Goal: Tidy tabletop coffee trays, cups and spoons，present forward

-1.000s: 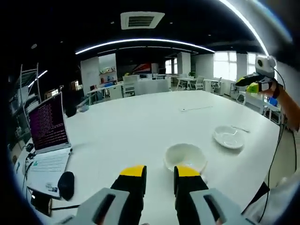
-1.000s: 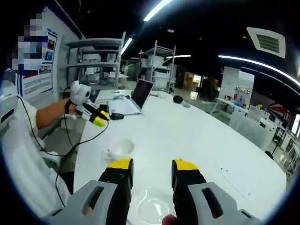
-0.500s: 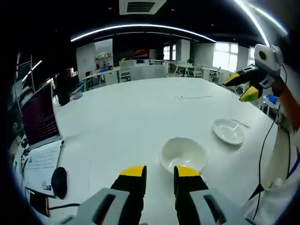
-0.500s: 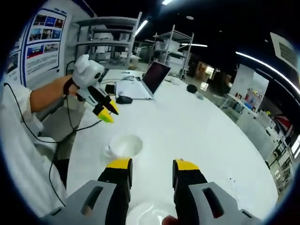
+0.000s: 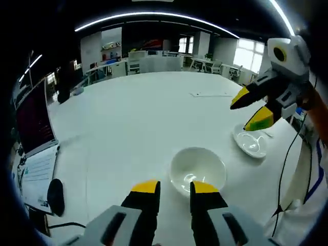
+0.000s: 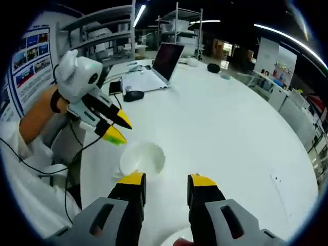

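A white cup [image 5: 198, 169] stands on the white table [image 5: 128, 118], just beyond my left gripper [image 5: 175, 188], whose jaws are open and empty. To its right lies a white saucer [image 5: 250, 143] with a thin spoon [image 5: 266, 135] at its far edge. My right gripper [image 5: 251, 111] hangs open above the saucer, held by a hand. In the right gripper view the cup [image 6: 143, 157] sits just past my right gripper [image 6: 166, 180], also open. The left gripper [image 6: 117, 128] hovers left of the cup. The saucer's rim [image 6: 177, 238] peeks out below the jaws.
An open laptop [image 5: 32, 123] and a black mouse [image 5: 54, 195] lie at the table's left edge; in the right gripper view the laptop [image 6: 165, 60] and mouse [image 6: 134, 95] sit farther back. A cable [image 5: 287, 164] hangs off the table's right side. Shelving [image 6: 179, 23] stands behind.
Both grippers have come lower and closer to the cup, which looms larger in both views. The right gripper has swung in over the saucer. Cup and saucer have stayed put.
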The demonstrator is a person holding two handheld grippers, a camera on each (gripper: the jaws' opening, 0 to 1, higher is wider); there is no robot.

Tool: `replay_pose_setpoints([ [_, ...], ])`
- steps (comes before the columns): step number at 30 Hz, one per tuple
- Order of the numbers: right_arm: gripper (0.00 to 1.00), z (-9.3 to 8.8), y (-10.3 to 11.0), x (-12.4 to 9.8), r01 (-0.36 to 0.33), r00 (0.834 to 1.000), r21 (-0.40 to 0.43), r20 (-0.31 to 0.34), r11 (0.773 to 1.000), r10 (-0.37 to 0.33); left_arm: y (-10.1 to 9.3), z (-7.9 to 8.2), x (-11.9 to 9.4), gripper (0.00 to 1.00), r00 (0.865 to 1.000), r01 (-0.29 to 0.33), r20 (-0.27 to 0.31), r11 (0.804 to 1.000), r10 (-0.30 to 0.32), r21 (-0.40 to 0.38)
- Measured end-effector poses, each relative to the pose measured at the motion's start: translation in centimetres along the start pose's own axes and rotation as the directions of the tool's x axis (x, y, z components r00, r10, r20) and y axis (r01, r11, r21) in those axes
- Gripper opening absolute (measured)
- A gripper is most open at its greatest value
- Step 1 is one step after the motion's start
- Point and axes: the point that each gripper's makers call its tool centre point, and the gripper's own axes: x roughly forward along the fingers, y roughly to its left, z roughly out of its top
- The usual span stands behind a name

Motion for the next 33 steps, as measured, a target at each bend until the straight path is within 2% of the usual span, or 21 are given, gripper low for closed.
replay_pose_setpoints([
  [3,0.33,-0.5,0.1,1.4,-0.002,0.998,0.001,-0.057,1.000,0.002,-0.3,-0.1,0.4,0.25,1.000,-0.003,-0.022,1.000,0.003,0.001],
  [7,0.32,-0.5,0.0,2.4,0.008,0.996,0.014,-0.090,1.000,-0.007,-0.5,-0.6,1.0,0.25,0.997,-0.007,-0.072,1.000,0.008,0.006],
  [12,0.30,-1.5,0.8,3.9,-0.001,0.977,0.081,-0.215,0.997,0.019,-0.9,-1.4,1.3,0.24,0.990,-0.012,-0.143,1.000,0.011,-0.006],
  [15,0.29,-1.7,0.7,4.9,0.017,0.967,0.094,-0.254,0.995,0.007,-1.4,-1.9,1.6,0.24,0.983,-0.004,-0.182,1.000,0.000,-0.023],
  [20,0.28,-1.8,1.4,6.1,0.012,0.958,0.138,-0.284,0.990,0.028,-0.8,-2.0,2.1,0.24,0.975,-0.026,-0.222,0.999,0.017,-0.037],
  [26,0.27,-2.8,1.5,7.2,0.028,0.943,0.177,-0.331,0.984,0.033,-0.8,-2.3,2.7,0.22,0.973,-0.038,-0.230,0.998,0.023,-0.059],
  [33,0.23,-3.4,1.9,7.8,0.048,0.933,0.223,-0.359,0.974,0.036,-1.3,-3.0,3.4,0.22,0.968,-0.027,-0.249,0.996,0.005,-0.083],
])
